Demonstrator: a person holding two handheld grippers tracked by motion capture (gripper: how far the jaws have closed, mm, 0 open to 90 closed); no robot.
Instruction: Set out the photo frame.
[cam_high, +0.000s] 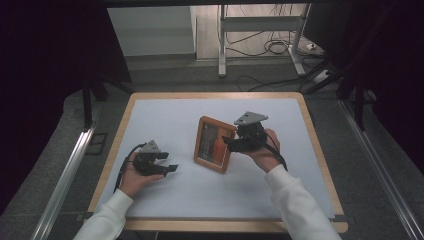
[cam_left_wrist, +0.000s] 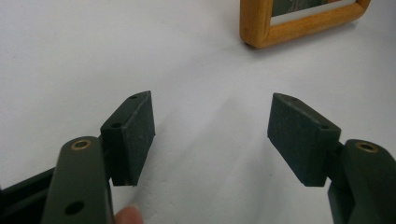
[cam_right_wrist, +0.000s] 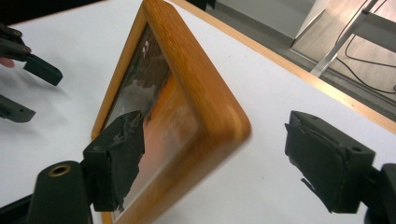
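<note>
Near tabletop (cam_high: 165, 112) centre, wooden picture frame (cam_high: 215, 144) stands tilted on its edge. Right hand-held gripper (cam_right_wrist: 210, 163) straddles its corner, jaws spread wide, pads not pressing, so released. Left hand-held gripper (cam_left_wrist: 210, 135) at 9 o'clock, open w/ nothing between. Risk: frame unsupported, could tip flat or get knocked by a jaw on withdrawal.

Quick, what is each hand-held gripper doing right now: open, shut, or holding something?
Left hand-held gripper: open, nothing between its jaws.
Right hand-held gripper: open, jaws either side of the wooden picture frame, not pressing it.
</note>
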